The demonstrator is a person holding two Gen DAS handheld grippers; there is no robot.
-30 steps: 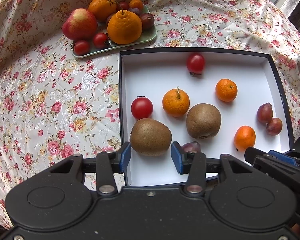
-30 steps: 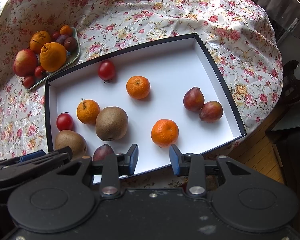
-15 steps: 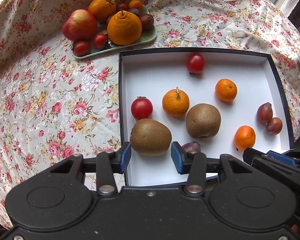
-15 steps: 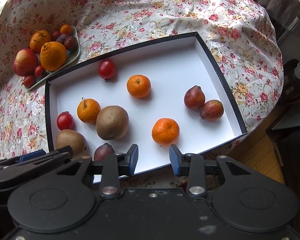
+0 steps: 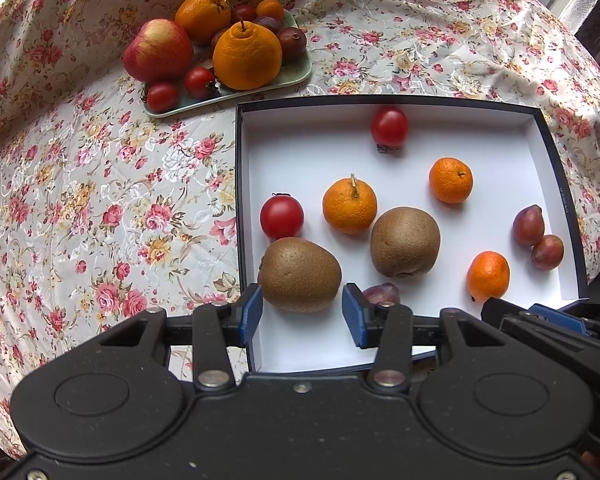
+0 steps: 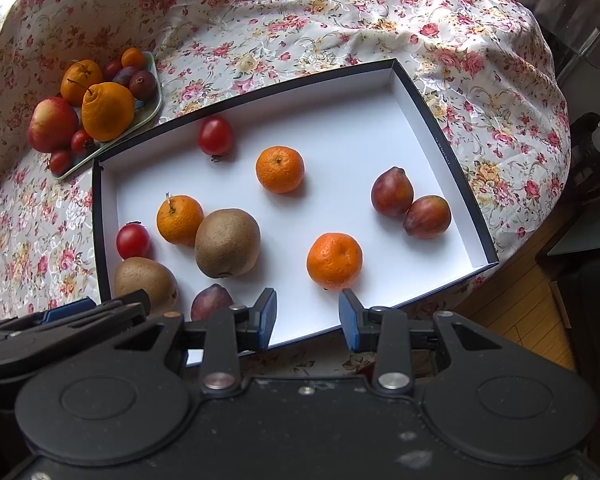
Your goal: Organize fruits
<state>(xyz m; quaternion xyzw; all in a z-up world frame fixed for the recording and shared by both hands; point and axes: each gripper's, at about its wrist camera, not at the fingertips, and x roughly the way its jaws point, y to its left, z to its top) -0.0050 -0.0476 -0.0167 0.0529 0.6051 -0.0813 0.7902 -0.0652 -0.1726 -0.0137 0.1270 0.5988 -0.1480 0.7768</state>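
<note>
My left gripper [image 5: 302, 316] hangs with its jaws apart and empty above the near kiwi [image 5: 299, 274], which lies in the white box's [image 5: 500, 128] near-left corner, long axis crosswise, narrower end pointing right. My right gripper [image 6: 308, 316], equally unclenched, holds nothing over the box's near edge, close to a mandarin [image 6: 334, 261].

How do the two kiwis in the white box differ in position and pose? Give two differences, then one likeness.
The left kiwi sits by the box's left wall, just beyond the left gripper; the central kiwi lies mid-box. The left kiwi lies lengthwise across the view beside a tomato; the central kiwi looks rounder, beside a stemmed mandarin. Both are brown and fuzzy.
</note>
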